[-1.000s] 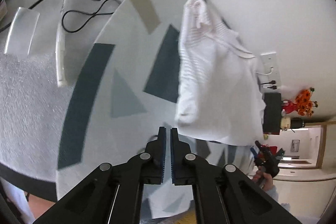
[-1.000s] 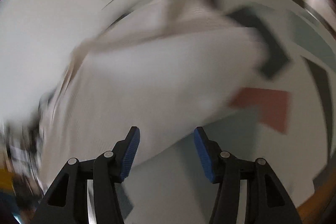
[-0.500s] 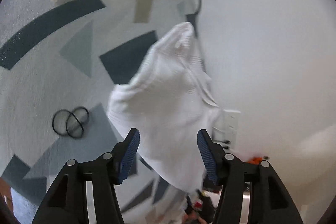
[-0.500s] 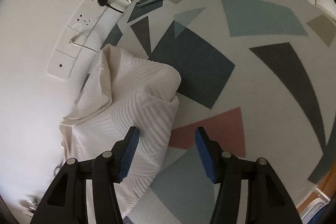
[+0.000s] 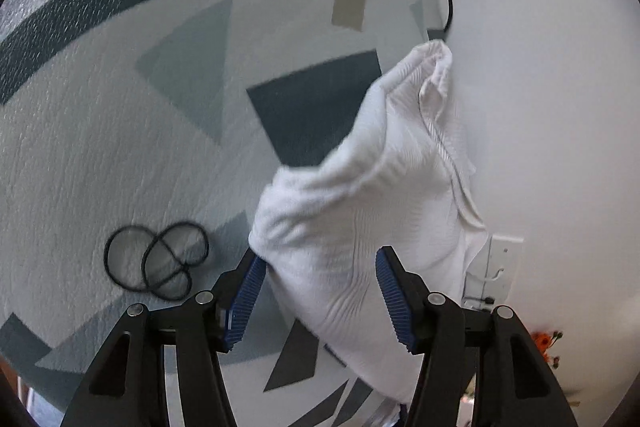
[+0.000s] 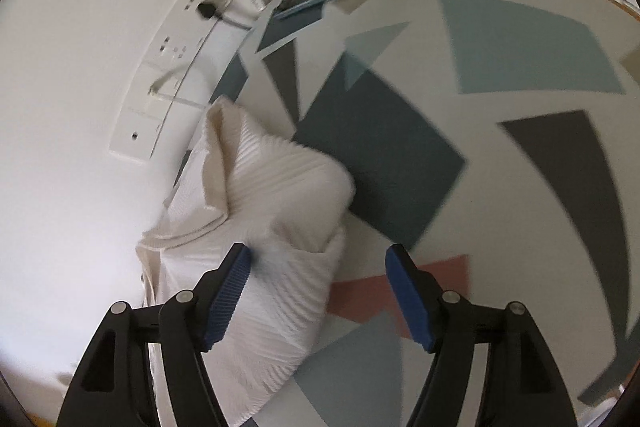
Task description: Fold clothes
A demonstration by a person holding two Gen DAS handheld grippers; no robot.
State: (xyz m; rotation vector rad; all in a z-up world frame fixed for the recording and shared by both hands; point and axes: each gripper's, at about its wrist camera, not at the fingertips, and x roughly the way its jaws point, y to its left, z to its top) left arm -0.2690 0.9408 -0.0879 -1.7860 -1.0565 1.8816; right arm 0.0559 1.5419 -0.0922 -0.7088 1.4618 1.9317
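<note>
Your left gripper (image 5: 320, 293) has gone from clenched to released, and your right gripper (image 6: 318, 295) has just been spreading wider; neither pinches anything. The white cloth (image 5: 372, 211) lies crumpled on the patterned rug (image 5: 120, 147), pushed up against the wall (image 5: 560, 107), its near edge between both pairs of parted jaws.
</note>
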